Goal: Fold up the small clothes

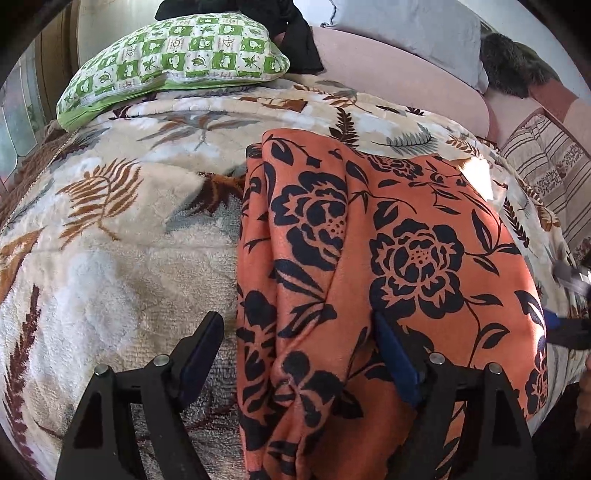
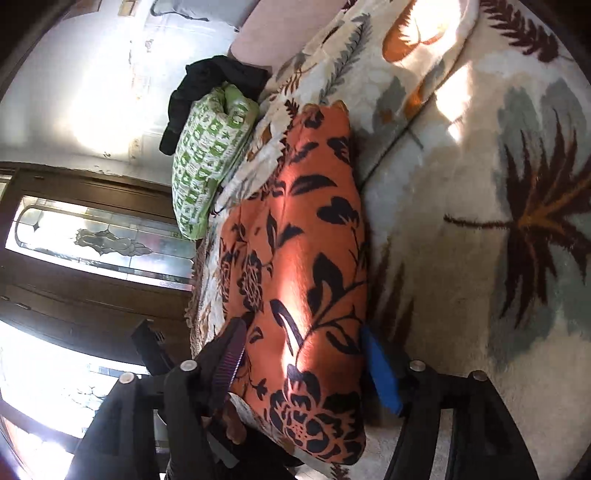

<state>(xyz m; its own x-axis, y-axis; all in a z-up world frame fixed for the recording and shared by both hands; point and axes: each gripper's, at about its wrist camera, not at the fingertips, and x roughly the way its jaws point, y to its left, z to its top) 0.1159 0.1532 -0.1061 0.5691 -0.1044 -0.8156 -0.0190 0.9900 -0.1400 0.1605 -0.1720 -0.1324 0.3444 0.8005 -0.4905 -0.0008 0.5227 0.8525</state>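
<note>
An orange garment with black flowers [image 1: 388, 258] lies folded on a leaf-print fleece blanket [image 1: 110, 221]. My left gripper [image 1: 299, 325] is open; its jaws straddle the garment's left folded edge, near its front end. In the right wrist view the same garment [image 2: 295, 266] runs away from me. My right gripper [image 2: 301, 336] is open, its jaws on either side of the garment's near end. The right gripper also shows at the right edge of the left wrist view [image 1: 572, 306].
A green checked pillow [image 1: 173, 62] lies at the far end of the bed with a black garment [image 1: 295, 40] behind it. A pink cushion [image 1: 399, 81], a grey pillow [image 1: 406, 29] and a striped quilt [image 1: 546, 162] lie to the right. A wooden door with glass [image 2: 92, 236] stands beside the bed.
</note>
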